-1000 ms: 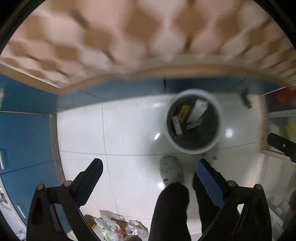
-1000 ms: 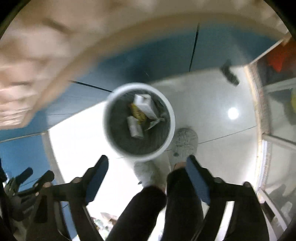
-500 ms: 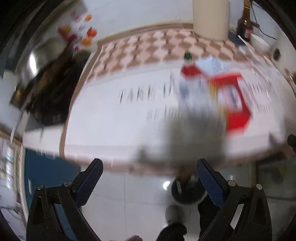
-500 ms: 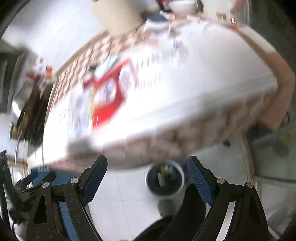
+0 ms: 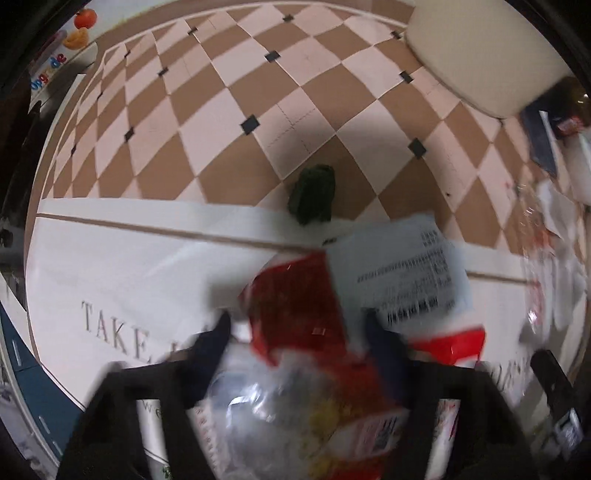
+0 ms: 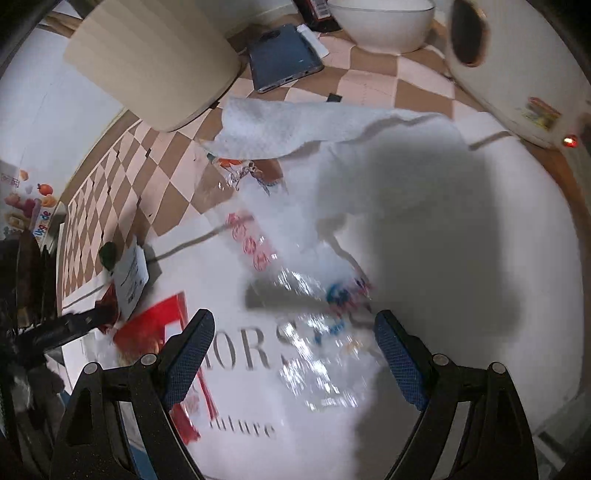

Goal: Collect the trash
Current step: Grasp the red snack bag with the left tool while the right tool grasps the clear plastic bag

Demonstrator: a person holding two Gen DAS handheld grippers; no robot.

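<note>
In the left wrist view my left gripper (image 5: pixel 297 332) is open, its fingers on either side of a red and clear snack wrapper (image 5: pixel 295 325) lying on the white table mat (image 5: pixel 129 280). A white printed receipt (image 5: pixel 402 266) lies on the wrapper, and a dark green crumpled scrap (image 5: pixel 314 194) sits just beyond. In the right wrist view my right gripper (image 6: pixel 295 339) is open above a clear plastic wrapper with red and blue print (image 6: pixel 306 295). A white paper towel (image 6: pixel 295 129) lies beyond it. The red wrapper (image 6: pixel 151 325) and left gripper show at the left.
A cream lamp shade or cylinder (image 6: pixel 155 62) stands at the back, with a dark blue phone (image 6: pixel 284 55), a white bowl (image 6: pixel 380 22) and a white appliance (image 6: pixel 517 74) near it. The checkered cloth (image 5: pixel 221 92) covers the far table.
Both grippers swung up from above the floor trash bin to the tabletop and came down close over the wrappers. Both stay open.
</note>
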